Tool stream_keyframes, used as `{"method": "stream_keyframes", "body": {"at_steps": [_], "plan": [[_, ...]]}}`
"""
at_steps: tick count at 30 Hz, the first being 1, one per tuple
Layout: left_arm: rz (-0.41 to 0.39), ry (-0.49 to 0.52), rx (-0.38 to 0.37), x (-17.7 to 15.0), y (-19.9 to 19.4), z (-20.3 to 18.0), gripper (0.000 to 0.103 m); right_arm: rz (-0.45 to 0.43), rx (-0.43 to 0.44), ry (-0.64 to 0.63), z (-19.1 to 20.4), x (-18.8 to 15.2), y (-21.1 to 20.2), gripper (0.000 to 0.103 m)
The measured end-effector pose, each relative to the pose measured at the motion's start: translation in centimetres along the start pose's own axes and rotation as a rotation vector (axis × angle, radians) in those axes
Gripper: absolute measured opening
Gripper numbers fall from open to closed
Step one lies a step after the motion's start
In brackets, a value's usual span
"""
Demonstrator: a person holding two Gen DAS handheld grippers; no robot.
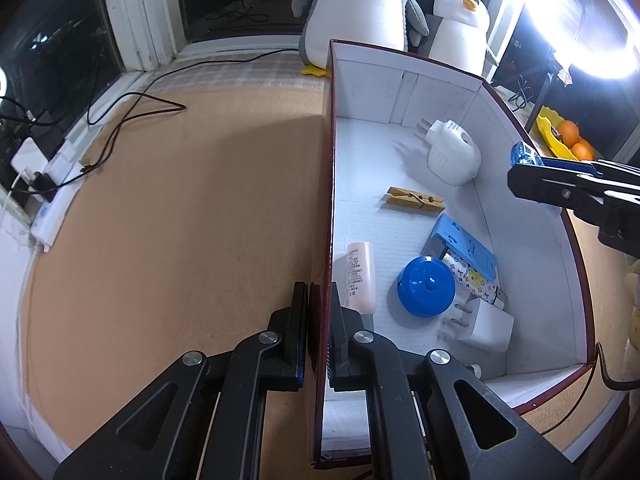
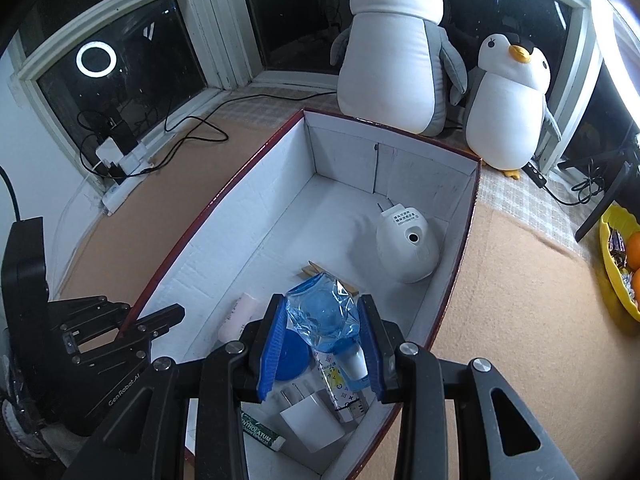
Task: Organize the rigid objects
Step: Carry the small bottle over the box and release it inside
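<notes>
A white-lined box with dark red outside [image 1: 400,80] [image 2: 360,152] stands on the tan mat. My left gripper [image 1: 320,300] [image 2: 132,324] is shut on the box's left wall. My right gripper [image 2: 324,320] [image 1: 520,168] is shut on a clear blue plastic packet [image 2: 324,312] [image 1: 522,154] and holds it above the box. In the box lie a white plug-in device [image 1: 452,156] [image 2: 408,244], a wooden clothespin [image 1: 414,200], a blue case [image 1: 466,246], a blue round lid [image 1: 426,286], a pink tube [image 1: 360,276], a white charger [image 1: 484,324] [image 2: 308,416] and a green-labelled stick [image 2: 262,430].
Two plush penguins [image 2: 392,52] [image 2: 508,100] stand behind the box. A power strip with black cables [image 1: 48,184] [image 2: 120,160] lies at the left by the window. A yellow bowl with oranges [image 2: 618,264] [image 1: 560,136] sits at the right.
</notes>
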State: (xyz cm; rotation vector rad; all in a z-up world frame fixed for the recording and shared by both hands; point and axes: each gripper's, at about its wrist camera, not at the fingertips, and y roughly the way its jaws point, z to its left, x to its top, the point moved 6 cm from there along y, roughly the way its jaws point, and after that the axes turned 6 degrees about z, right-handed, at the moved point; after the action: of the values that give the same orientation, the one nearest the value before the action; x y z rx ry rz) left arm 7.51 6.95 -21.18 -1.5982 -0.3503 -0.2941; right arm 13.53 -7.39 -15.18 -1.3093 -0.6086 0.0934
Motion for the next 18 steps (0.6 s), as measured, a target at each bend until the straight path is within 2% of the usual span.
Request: {"method": "stream_keyframes", "body": {"at_steps": [18], "plan": [[0.0,-0.011,0.004,-0.06,-0.07,0.04,0.006,0.023,0.015,-0.012,0.35,0.32,0.72,0.033]]}}
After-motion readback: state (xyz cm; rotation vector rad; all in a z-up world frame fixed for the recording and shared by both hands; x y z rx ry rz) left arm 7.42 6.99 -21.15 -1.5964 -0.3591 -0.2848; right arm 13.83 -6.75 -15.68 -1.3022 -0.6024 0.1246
